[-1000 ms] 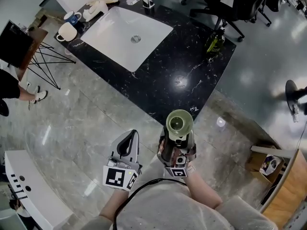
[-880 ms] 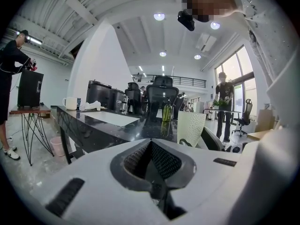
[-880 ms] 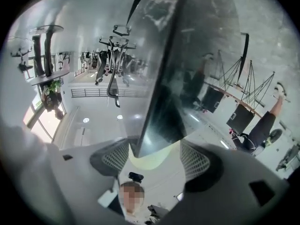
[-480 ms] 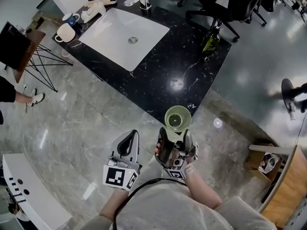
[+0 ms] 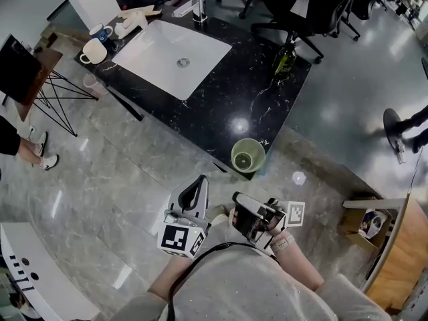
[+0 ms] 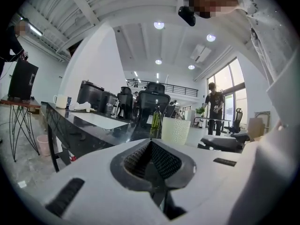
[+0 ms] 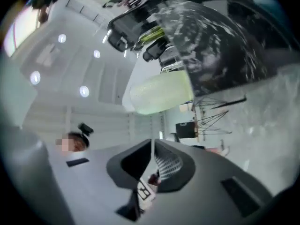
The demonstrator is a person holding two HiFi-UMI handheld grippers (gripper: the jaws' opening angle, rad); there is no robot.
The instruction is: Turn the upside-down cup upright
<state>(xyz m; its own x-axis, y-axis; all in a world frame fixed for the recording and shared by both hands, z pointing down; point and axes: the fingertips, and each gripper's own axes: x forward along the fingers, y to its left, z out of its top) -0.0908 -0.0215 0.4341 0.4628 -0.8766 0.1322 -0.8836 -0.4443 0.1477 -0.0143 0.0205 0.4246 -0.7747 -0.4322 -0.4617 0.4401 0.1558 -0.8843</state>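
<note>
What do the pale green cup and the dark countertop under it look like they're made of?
Pale green cup: probably plastic, matte, its wall dimpled in the left gripper view. Countertop: polished black marble or a look-alike, judging by white veins and sharp lamp glare.

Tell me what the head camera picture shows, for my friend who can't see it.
A pale green cup stands upright, mouth up, on the near corner of a black counter with a white sink. Below, a person holds two grippers clear of it: the left gripper shut, the right gripper closing on nothing.
</note>
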